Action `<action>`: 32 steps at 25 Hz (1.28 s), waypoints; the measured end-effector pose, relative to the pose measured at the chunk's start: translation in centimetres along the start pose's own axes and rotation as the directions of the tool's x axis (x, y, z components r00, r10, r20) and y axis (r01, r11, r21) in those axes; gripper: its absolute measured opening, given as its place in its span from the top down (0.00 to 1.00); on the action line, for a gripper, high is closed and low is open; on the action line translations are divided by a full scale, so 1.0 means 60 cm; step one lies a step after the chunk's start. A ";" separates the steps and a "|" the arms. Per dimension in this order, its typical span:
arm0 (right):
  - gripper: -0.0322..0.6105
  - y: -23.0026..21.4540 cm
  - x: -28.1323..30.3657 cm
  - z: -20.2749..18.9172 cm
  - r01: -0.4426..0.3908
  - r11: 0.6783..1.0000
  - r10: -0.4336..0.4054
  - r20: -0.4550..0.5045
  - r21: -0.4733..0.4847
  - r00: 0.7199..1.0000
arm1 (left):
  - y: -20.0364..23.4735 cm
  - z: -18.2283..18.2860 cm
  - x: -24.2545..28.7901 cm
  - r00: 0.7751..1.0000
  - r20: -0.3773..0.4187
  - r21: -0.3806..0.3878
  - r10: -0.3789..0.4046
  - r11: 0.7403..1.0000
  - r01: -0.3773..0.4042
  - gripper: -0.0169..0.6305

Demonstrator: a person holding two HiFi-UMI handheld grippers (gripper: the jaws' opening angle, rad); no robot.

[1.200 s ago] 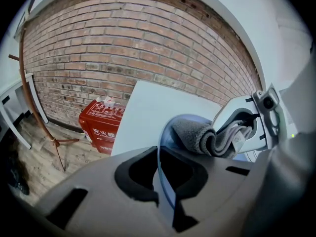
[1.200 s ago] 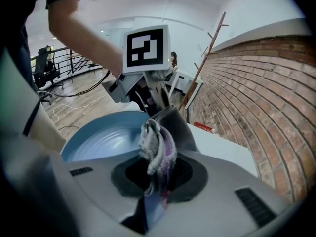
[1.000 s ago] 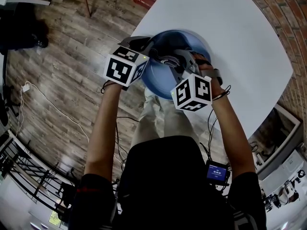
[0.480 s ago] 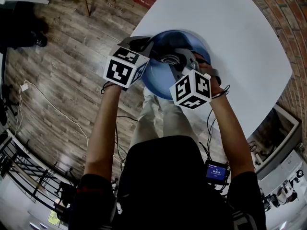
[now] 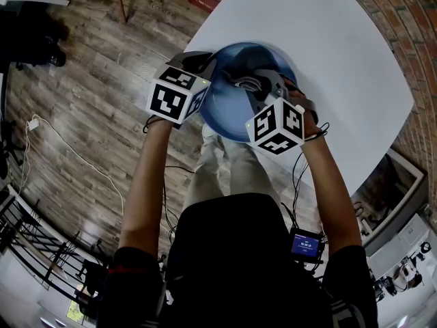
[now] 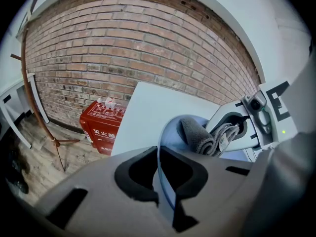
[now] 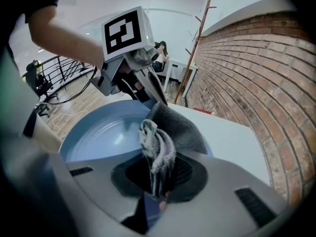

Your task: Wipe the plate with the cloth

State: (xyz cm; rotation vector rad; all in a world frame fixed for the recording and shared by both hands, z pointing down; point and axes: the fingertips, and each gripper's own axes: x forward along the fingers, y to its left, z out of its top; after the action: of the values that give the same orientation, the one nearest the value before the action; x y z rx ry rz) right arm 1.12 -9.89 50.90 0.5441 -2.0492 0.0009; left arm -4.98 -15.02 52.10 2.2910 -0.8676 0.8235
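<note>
Lighting: even, diffuse indoor light; shadows soft.

Head view: white desk (image 5: 341,53) is the brightest area, near overexposed. Wooden floor (image 5: 89,101) shows pale sheen patches at lower left. Person's dark top (image 5: 232,258) reads almost black.

Right gripper view: plate (image 5: 225,118) carries a faint pale highlight.

Optics: all 3 views fisheye. Brick wall (image 6: 123,48) courses bow strongly. Black vignette at corners of both gripper views.

Focus: jaws nearest the lens are soft; cloth (image 7: 158,147) fibres approx. sharp.
</note>
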 end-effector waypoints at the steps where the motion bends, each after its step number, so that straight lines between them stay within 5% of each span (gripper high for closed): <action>1: 0.87 0.000 -0.001 -0.003 -0.001 1.000 0.001 -0.007 -0.002 1.000 | 0.000 0.000 0.000 1.000 0.002 -0.001 0.001 1.000 -0.001 0.92; 32: 0.87 0.024 -0.042 -0.071 -0.020 0.999 0.024 -0.112 0.035 0.993 | -0.002 -0.003 -0.001 1.000 0.006 -0.020 0.017 1.000 -0.017 0.92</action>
State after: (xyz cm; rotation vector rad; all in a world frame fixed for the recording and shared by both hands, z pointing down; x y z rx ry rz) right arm 5.15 -6.73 51.34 0.5302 -1.9486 0.0777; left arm -4.98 -14.82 52.15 2.2728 -0.8949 0.8123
